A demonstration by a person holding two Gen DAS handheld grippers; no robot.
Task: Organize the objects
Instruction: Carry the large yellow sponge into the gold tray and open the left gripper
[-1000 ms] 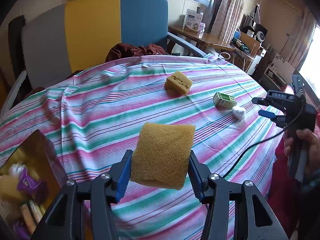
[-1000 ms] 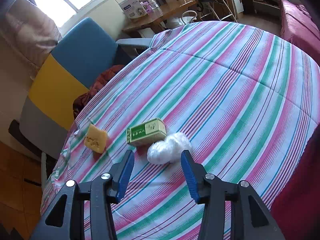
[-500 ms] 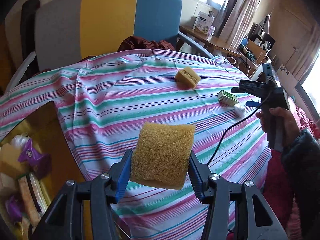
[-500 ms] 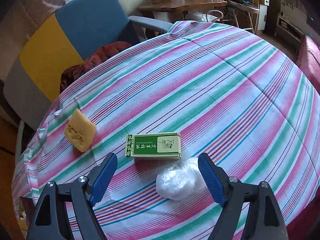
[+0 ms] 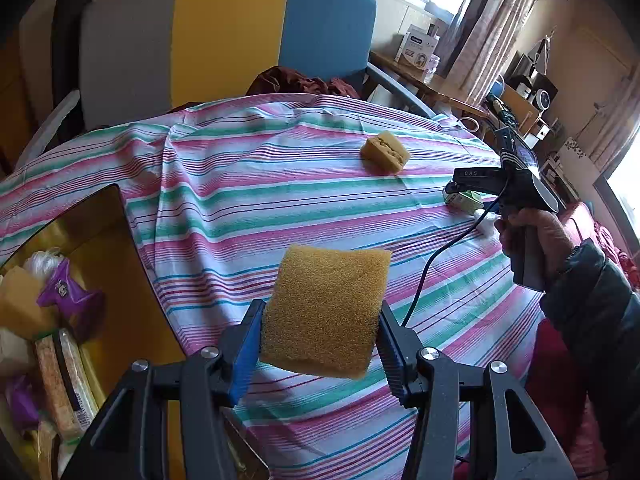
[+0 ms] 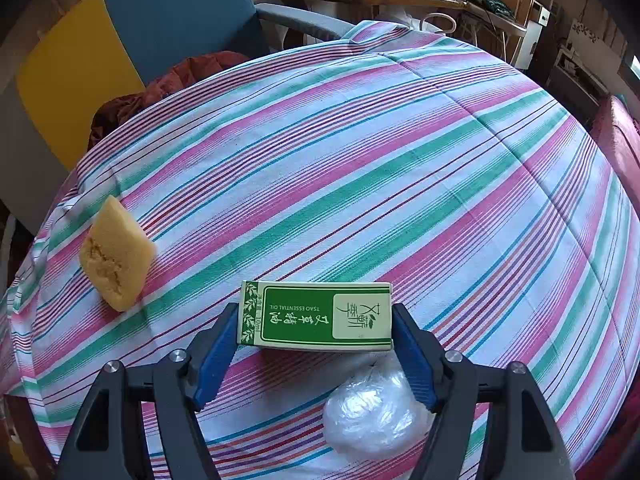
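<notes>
My left gripper (image 5: 320, 312) is shut on a brown-yellow sponge (image 5: 328, 320), held in the air above the striped tablecloth (image 5: 248, 200). My right gripper (image 6: 314, 314) points down at a green and white box (image 6: 316, 320) that lies on the cloth. The box sits lengthwise between the jaws, which are closing, their blue pads (image 6: 218, 344) right at its two ends. A crumpled clear plastic ball (image 6: 376, 412) lies just under the right finger. A second, paler sponge (image 6: 116, 254) rests to the left. In the left wrist view a hand (image 5: 532, 232) holds the right gripper (image 5: 476, 184) over the box.
A yellow-walled container (image 5: 100, 248) at the table's left edge holds several things, among them a purple packet (image 5: 64, 292) and sponges. A grey, yellow and blue chair (image 5: 224, 32) with a dark red cloth stands behind the table. A black cable (image 5: 436, 264) hangs from the right gripper.
The right gripper dropped from above the plastic ball to the green box, opened wide, then narrowed around it. The left gripper shifted, keeping its sponge; more of the container shows.
</notes>
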